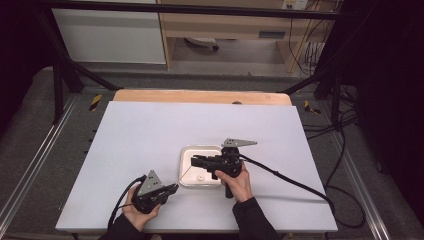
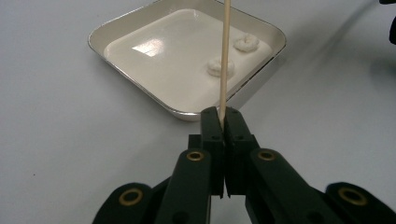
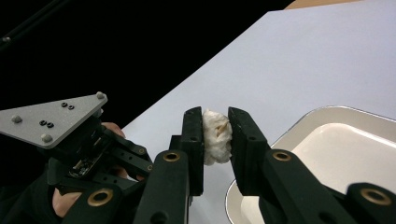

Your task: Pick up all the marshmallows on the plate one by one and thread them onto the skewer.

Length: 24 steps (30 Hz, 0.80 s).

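Left tongs (image 2: pixel 222 122) pinch a wooden stick (image 2: pixel 226 56); right tongs (image 3: pixel 215 135) squeeze a white lump (image 3: pixel 216 135) above the tray (image 3: pixel 327 114).

White tabletop (image 1: pixel 150 140) on a wooden board (image 1: pixel 200 96), enclosed by a black metal frame (image 1: pixel 190 9). Behind: grey floor (image 1: pixel 240 55), white cabinet (image 1: pixel 110 35), wooden shelving (image 1: pixel 225 25), loose cables (image 1: pixel 345 150) at right.

I see a white rectangular table top (image 1: pixel 150 135) at frame centre, with a shallow square silver-rimmed white tray (image 1: pixel 186 155) lying lower centre.
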Tool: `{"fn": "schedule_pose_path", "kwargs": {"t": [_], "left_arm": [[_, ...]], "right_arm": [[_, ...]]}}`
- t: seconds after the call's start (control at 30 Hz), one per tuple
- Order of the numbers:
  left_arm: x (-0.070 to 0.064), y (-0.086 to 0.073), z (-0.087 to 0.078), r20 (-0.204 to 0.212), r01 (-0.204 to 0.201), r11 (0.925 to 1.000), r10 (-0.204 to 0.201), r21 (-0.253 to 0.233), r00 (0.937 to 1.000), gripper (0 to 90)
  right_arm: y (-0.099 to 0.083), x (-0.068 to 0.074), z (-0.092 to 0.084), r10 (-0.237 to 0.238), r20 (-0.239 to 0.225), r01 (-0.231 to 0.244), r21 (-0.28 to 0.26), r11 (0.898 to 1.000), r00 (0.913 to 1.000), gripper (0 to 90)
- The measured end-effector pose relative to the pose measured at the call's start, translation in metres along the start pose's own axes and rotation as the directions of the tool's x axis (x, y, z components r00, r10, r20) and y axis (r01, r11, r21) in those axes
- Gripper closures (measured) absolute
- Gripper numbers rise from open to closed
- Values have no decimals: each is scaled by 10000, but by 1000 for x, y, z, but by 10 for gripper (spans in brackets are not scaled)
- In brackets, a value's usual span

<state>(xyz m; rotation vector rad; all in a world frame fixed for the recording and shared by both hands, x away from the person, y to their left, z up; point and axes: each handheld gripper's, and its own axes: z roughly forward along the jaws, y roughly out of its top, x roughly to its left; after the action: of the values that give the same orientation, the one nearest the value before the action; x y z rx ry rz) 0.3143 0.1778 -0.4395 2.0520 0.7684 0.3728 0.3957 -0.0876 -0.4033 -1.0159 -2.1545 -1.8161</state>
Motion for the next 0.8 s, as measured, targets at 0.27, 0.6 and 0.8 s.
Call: {"fn": "schedule_pose_path", "kwargs": {"t": [0.27,0.6,0.8], "left_arm": [[-1,0,0,12,-9,10000,9,-11,10000,887],[-7,6,1,-99,-107,9998,105,-138,9999,887],[-6,4,7,-15,103,9999,-103,-78,9999,886]], "right_arm": [[-3,2,0,-33,-3,34,25,10000,10000,776],[-16,2,10,162,-223,-149,555,9983,9996,775],[-25,2,15,-7,-74,10,476,9989,10000,774]]}}
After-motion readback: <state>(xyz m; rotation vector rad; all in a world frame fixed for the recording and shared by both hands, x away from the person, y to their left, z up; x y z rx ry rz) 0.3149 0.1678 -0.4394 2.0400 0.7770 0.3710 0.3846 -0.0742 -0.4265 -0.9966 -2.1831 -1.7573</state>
